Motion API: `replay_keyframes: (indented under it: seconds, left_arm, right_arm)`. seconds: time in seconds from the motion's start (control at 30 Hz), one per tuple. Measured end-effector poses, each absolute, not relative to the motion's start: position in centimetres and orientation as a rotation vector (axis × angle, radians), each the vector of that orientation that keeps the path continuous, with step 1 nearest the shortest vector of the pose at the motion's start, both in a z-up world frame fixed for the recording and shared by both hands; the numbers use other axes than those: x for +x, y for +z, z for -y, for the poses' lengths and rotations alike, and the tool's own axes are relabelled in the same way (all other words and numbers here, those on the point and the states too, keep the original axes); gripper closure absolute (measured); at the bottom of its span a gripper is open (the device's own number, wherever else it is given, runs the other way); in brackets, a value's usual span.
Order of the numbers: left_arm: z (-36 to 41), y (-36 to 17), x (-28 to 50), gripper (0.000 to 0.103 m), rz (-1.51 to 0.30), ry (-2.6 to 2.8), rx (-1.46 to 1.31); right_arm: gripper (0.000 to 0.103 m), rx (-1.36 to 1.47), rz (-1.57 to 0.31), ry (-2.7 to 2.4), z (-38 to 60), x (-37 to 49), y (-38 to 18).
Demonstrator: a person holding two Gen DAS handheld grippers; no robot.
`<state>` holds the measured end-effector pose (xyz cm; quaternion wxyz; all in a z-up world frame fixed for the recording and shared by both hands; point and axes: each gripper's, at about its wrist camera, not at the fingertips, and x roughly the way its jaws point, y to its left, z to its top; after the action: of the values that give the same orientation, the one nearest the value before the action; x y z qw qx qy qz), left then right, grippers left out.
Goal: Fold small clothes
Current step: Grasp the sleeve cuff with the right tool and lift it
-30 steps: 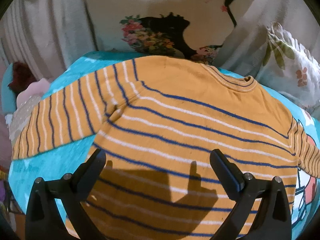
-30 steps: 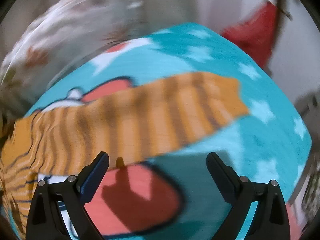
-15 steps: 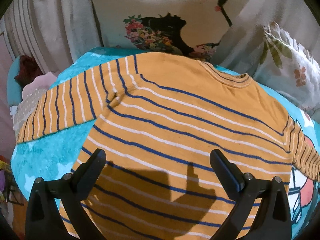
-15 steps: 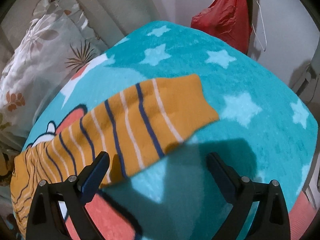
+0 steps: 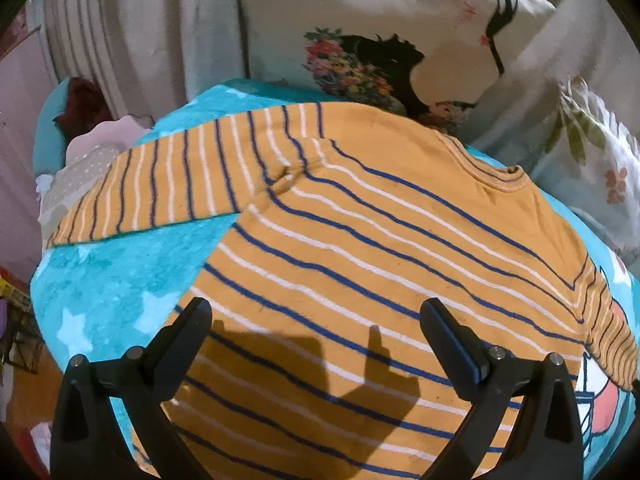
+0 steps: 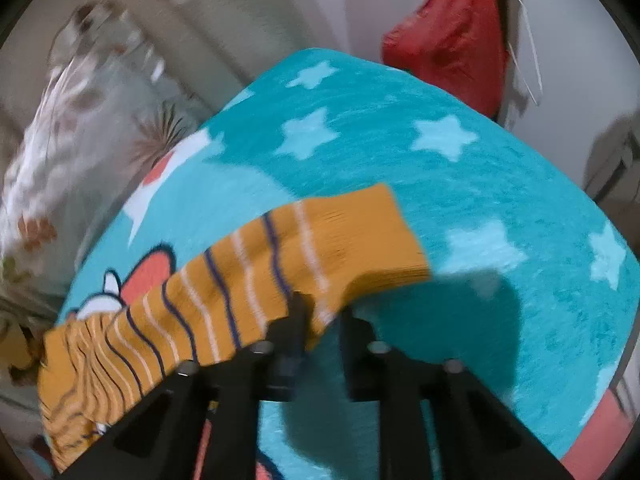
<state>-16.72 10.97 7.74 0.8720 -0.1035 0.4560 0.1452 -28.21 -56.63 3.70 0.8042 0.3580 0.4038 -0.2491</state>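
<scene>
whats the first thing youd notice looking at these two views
A mustard-orange knit sweater with navy and white stripes lies spread flat across a fluffy turquoise blanket with pale stars, filling the left wrist view beneath the open left tongs. In the right wrist view, the right tongs are shut on the sweater's sleeve near its cuff, with a red bag hanging behind.

Left gripper (image 5: 316, 320): jaws spread wide, angled downward, nothing between pads. Right gripper (image 6: 320, 312): jaws pinched together, tips toward twelve o'clock.
</scene>
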Motion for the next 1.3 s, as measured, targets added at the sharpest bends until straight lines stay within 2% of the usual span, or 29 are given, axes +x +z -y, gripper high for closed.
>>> replay_keyframes:
  seconds: [0.23, 0.33, 0.37, 0.47, 0.5, 0.83, 0.87, 0.9, 0.93, 1.03, 1.3]
  left_arm:
    - [-11.5, 8.2, -17.7, 0.0, -0.934, 0.323, -0.217]
    - [-11.7, 8.2, -18.0, 0.0, -0.938, 0.325, -0.226]
    - [-11.7, 8.1, -18.2, 0.0, -0.94, 0.326, -0.228]
    - [-11.5, 7.9, -18.4, 0.0, -0.948, 0.327, -0.232]
    - [-11.5, 7.9, -18.4, 0.0, -0.948, 0.326, -0.232]
    - [-11.2, 7.9, -18.4, 0.0, -0.96, 0.342, -0.211]
    - [-11.2, 8.0, -18.5, 0.0, -0.961, 0.347, -0.207]
    - [-11.2, 8.1, -18.6, 0.0, -0.961, 0.352, -0.205]
    - [-11.4, 8.2, -18.7, 0.0, -0.961, 0.359, -0.205]
    - [-12.0, 8.4, -19.1, 0.0, -0.953, 0.372, -0.213]
    - [-16.4, 8.3, -19.2, 0.0, -0.937, 0.357, -0.289]
  right_arm:
    - [0.095, 0.852, -0.805, -0.546, 58.8, -29.9, 4.1]
    - [0.092, 0.919, -0.797, -0.462, 58.3, -29.9, 3.7]
    - [0.088, 0.966, -0.785, -0.42, 58.0, -30.2, 3.5]
    - [0.064, 1.044, -0.775, -0.352, 57.0, -31.1, 2.7]
    - [0.061, 1.063, -0.772, -0.336, 56.5, -31.5, 2.4]
    - [0.061, 1.063, -0.729, -0.352, 56.3, -29.8, 1.1]
    - [0.064, 1.064, -0.722, -0.357, 56.5, -29.2, 1.1]
    - [0.083, 1.066, -0.722, -0.359, 56.7, -28.9, 1.0]
    - [0.094, 1.069, -0.731, -0.36, 56.8, -28.4, 1.0]
    - [0.096, 1.027, -0.74, -0.367, 56.9, -27.7, 2.1]
    - [0.096, 0.84, -0.699, -0.223, 50.0, -25.6, 10.0]
